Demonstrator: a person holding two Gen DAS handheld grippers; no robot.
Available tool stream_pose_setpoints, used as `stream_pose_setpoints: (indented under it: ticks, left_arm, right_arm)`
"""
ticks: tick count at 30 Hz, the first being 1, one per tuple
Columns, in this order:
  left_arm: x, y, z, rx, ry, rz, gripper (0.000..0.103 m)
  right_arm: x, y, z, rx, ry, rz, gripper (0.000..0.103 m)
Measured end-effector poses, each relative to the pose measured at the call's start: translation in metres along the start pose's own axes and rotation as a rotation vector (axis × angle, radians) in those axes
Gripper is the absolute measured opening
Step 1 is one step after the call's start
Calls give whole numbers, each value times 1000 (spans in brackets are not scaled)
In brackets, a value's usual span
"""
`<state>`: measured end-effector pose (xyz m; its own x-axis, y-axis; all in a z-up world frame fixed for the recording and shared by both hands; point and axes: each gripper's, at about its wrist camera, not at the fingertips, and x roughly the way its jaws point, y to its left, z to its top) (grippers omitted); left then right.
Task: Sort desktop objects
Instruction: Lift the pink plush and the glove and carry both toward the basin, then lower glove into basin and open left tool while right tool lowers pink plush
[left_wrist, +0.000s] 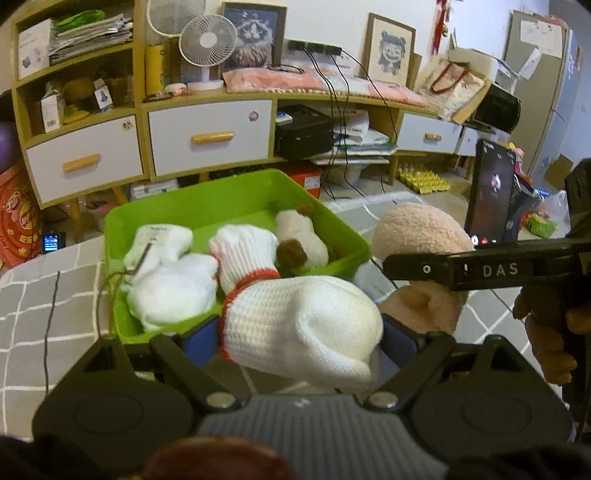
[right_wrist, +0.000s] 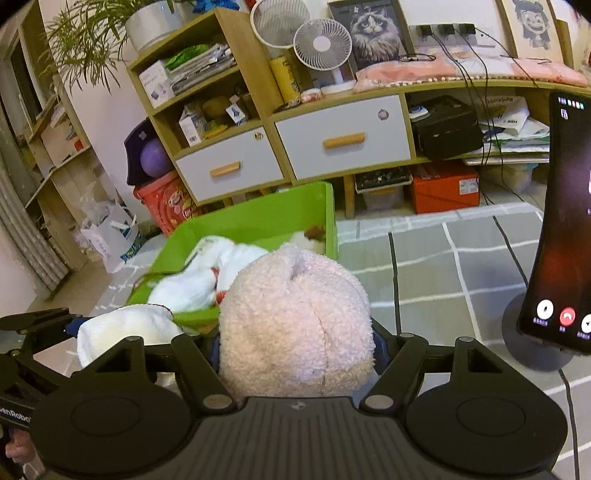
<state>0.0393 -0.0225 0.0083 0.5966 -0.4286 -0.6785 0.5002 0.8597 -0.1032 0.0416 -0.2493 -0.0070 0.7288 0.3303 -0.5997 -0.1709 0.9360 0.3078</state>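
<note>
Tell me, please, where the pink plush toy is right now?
The pink plush toy sits clamped in the right claw, just right of the green bin.

The glove (left_wrist: 299, 325) sits between the left claw's (left_wrist: 299, 339) fingers; the bin (left_wrist: 236, 195) lies ahead, holding gloves (left_wrist: 173, 291) and a toy (left_wrist: 299, 240). A plush (right_wrist: 295, 317) fills the right claw (right_wrist: 295, 343); a phone (right_wrist: 565, 229) stands to its right.

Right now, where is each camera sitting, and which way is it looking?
Left wrist view: sits on the left gripper, facing forward at the white knitted glove it holds and the green bin; the right gripper and a hand show.
Right wrist view: sits on the right gripper, facing the pink plush toy it holds.
Both show the bin, glove, plush, phone and cabinet.
</note>
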Motion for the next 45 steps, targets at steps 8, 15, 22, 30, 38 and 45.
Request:
stream_pose_setpoints:
  ticks: [8,15,22,30,38,45]
  left_arm:
    - [-7,9,18,-28,-36,18,91]
    - [-5,21,38,-78,-53,33,91]
    - [3,37,57,-144,-78,35,91]
    - [22,57,73,-216,-90,69,91]
    - [39,70,86,-266,-93,115,91]
    - [54,87,86,-314,-90,155,91]
  right_arm:
    - [-1,8,20,0,-33,15,71]
    - [0,14,43,8,-52,39,71]
    - [10,20,65,35,-69,59,71]
    - [33,23,78,59,-53,65,71]
    - [58,25,93,53,-37,25,71]
    - [83,24,96,49,-12,-2,71]
